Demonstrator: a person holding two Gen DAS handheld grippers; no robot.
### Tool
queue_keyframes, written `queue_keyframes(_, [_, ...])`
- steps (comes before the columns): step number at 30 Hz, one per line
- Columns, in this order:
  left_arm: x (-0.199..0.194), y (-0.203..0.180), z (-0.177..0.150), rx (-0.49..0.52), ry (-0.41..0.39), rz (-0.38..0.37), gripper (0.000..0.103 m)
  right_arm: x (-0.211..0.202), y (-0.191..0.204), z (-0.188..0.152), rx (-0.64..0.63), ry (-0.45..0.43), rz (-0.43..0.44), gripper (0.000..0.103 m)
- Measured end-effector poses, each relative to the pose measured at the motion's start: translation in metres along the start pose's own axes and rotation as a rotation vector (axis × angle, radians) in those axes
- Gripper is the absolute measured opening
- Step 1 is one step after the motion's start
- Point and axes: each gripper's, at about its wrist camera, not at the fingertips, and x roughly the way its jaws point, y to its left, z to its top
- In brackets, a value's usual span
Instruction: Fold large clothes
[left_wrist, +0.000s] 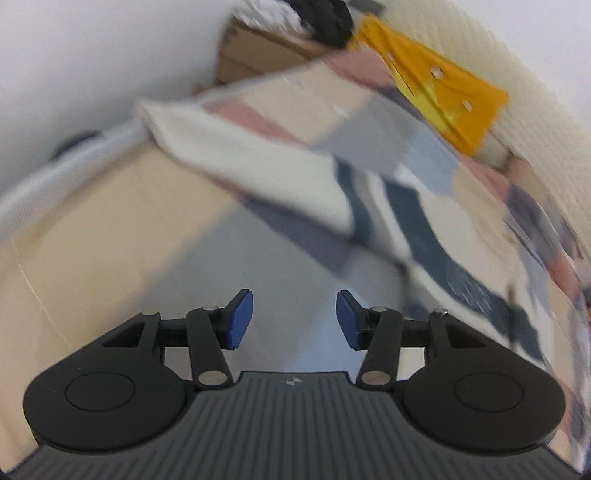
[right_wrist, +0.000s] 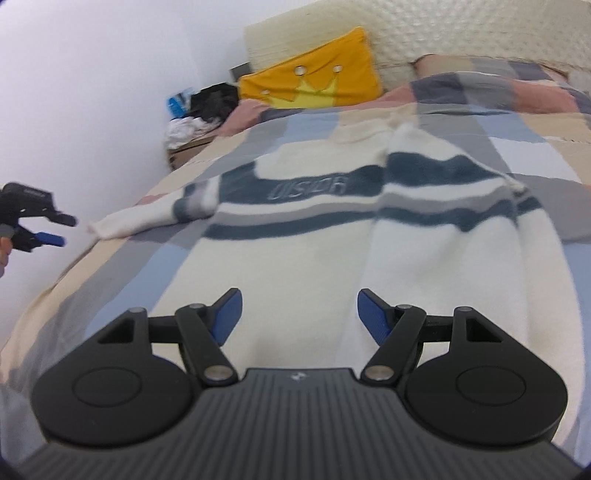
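Note:
A cream sweater (right_wrist: 306, 236) with dark blue and grey stripes lies flat on a checked bed cover (right_wrist: 147, 236). Its right sleeve is folded over the body; its left sleeve (right_wrist: 140, 221) stretches out to the left. My right gripper (right_wrist: 298, 314) is open and empty, just above the sweater's lower hem. My left gripper (left_wrist: 294, 319) is open and empty, above the bed cover, short of the sleeve end (left_wrist: 236, 155). It also shows in the right wrist view (right_wrist: 61, 230), off the bed's left edge. The left wrist view is blurred.
A yellow crown cushion (right_wrist: 314, 81) leans on the cream headboard (right_wrist: 461, 33). A pillow (right_wrist: 491, 77) lies at the bed's head. A cardboard box (left_wrist: 258, 51) with piled clothes stands by the white wall (right_wrist: 92, 92) left of the bed.

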Motion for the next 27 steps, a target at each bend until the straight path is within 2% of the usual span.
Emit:
queue_keyframes(4, [0.009, -0.034, -0.044, 0.006, 0.094, -0.066, 0.056, -0.001, 0.008, -0.004, -0.031, 0.022, 0.044, 0.071])
queue_keyframes(8, [0.02, -0.066, -0.073, -0.031, 0.134, -0.143, 0.056, 0.002, 0.007, -0.007, -0.018, 0.059, 0.087, 0.071])
queue_keyframes(12, [0.039, -0.095, -0.093, 0.002, 0.14, -0.111, 0.056, 0.006, 0.009, -0.01, -0.013, 0.082, 0.111, 0.071])
queue_keyframes(17, [0.074, -0.098, -0.1, 0.022, 0.141, -0.017, 0.056, 0.012, 0.011, -0.016, -0.027, 0.119, 0.135, 0.071])
queue_keyframes(19, [0.086, -0.092, -0.1, -0.007, 0.146, -0.01, 0.056, 0.014, 0.011, -0.016, -0.028, 0.122, 0.147, 0.071])
queue_keyframes(23, [0.105, -0.075, -0.097, -0.074, 0.185, -0.067, 0.056, 0.018, 0.009, -0.014, -0.013, 0.124, 0.169, 0.072])
queue_keyframes(27, [0.116, -0.078, -0.098, -0.072, 0.178, -0.142, 0.056, 0.024, 0.007, -0.014, 0.0, 0.133, 0.182, 0.072])
